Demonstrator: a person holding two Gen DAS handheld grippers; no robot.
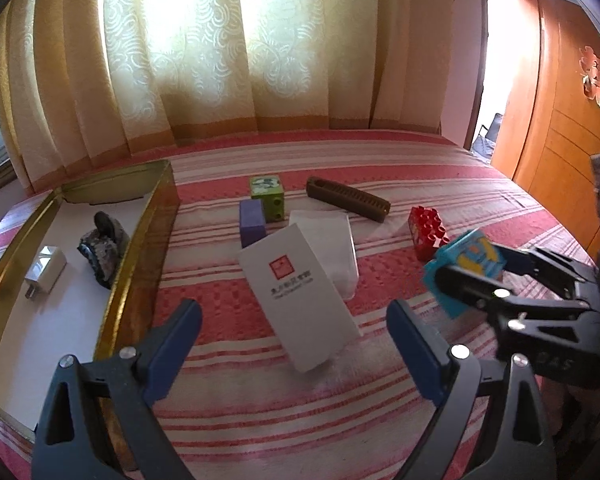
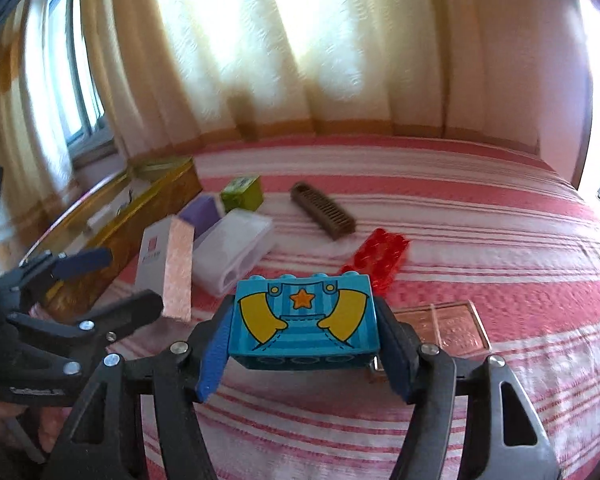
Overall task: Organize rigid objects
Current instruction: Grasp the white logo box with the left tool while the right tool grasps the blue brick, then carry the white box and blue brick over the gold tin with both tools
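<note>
My right gripper (image 2: 304, 344) is shut on a blue toy brick (image 2: 304, 320) printed with yellow sleeves and an orange star, held above the striped bed. The same blue brick (image 1: 466, 266) shows at the right of the left wrist view. My left gripper (image 1: 294, 314) hangs open and empty over a white carton (image 1: 300, 296). On the bed lie a red studded brick (image 1: 428, 232), a brown comb (image 1: 348, 198), a green cube (image 1: 266, 196), a purple block (image 1: 253, 222) and a clear plastic case (image 1: 332, 240). A gold-rimmed tray (image 1: 156, 216) stands at the left.
Inside the tray rest a white charger (image 1: 46, 266) and a dark rock (image 1: 104, 248). A flat clear pinkish case (image 2: 448, 324) lies just right of the held brick. Curtains (image 1: 204, 60) close off the far side, and a wooden wardrobe (image 1: 560, 140) stands to the right.
</note>
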